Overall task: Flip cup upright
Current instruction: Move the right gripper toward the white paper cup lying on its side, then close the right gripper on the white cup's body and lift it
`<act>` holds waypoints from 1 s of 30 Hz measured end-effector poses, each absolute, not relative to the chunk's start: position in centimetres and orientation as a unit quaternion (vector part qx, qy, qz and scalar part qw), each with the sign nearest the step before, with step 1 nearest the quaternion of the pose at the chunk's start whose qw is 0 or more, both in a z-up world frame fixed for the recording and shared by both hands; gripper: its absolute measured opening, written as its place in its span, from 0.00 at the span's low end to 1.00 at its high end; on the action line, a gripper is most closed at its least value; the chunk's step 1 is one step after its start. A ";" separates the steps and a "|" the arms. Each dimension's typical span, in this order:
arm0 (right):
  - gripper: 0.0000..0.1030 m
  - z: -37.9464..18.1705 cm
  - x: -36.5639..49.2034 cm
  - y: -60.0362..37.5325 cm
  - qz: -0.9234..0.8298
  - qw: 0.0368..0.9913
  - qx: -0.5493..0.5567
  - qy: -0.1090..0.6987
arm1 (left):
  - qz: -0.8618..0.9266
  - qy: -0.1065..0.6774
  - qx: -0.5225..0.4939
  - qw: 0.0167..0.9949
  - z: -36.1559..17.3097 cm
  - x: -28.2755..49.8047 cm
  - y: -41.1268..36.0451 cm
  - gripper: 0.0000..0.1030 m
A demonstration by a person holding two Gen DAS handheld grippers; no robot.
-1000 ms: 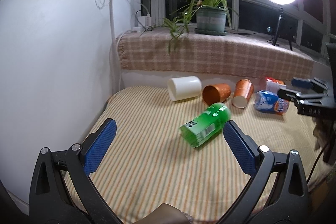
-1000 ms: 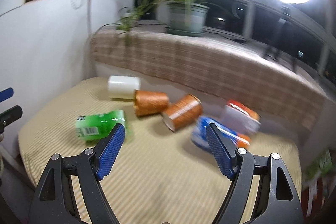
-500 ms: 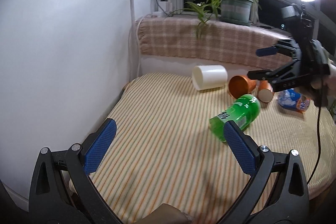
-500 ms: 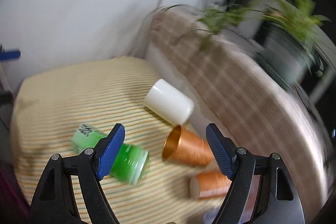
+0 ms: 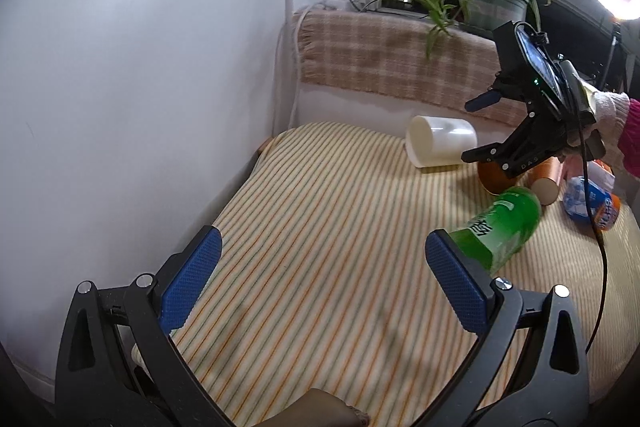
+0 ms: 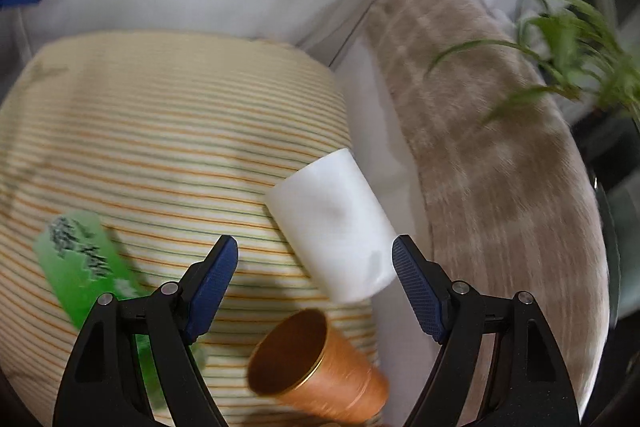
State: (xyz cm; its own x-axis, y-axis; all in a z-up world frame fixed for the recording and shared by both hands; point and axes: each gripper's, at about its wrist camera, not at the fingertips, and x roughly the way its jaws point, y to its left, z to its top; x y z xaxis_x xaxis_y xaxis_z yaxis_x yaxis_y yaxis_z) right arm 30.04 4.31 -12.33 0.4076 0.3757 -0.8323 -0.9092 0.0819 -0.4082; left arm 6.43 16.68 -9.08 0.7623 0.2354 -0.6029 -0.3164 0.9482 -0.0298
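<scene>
A white cup (image 5: 440, 146) lies on its side at the back of the striped tabletop (image 5: 320, 247); in the right wrist view it (image 6: 336, 223) lies just ahead of my open right gripper (image 6: 314, 259). An orange cup (image 6: 316, 371) lies on its side below and between the right fingers, its mouth toward the camera. A second orange cup (image 5: 546, 181) lies beside it. My right gripper (image 5: 476, 131) hovers open above the white cup's right end. My left gripper (image 5: 320, 259) is open and empty over the near table.
A green bottle (image 5: 500, 227) lies on its side near the left gripper's right finger. A blue snack bag (image 5: 592, 203) lies at the far right. A plaid-covered sill (image 5: 380, 63) with a potted plant (image 5: 492, 3) runs behind. A white wall (image 5: 140, 67) borders the left.
My right gripper has swung left and down toward the white cup, which now sits just ahead of its fingers. The left gripper has turned slightly left and stays open.
</scene>
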 end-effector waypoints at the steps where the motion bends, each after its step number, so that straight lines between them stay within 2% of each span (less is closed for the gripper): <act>1: 0.77 -12.6 30.2 4.7 0.474 0.675 -0.496 0.273 | 0.149 0.313 -0.066 0.936 -9.2 6.6 16.8 1.00; 9: 0.77 -15.0 30.6 7.3 0.487 0.608 -0.574 0.253 | 0.164 0.318 -0.081 0.930 -9.8 7.6 18.0 1.00; 16: 0.77 -17.0 31.5 8.8 0.471 0.596 -0.608 0.232 | 0.169 0.323 -0.082 0.928 -10.2 7.7 18.6 1.00; 30: 0.74 -15.6 30.6 9.2 0.482 0.620 -0.581 0.215 | 0.176 0.319 -0.080 0.928 -10.0 7.2 18.9 1.00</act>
State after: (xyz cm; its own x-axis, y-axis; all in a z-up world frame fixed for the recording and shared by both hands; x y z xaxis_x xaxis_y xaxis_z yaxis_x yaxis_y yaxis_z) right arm 30.59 9.21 -15.57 0.4434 0.3471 -0.8264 -0.8474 -0.1379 -0.5127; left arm 7.18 18.87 -10.04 0.7338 0.2760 -0.6208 -0.3778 0.9252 -0.0352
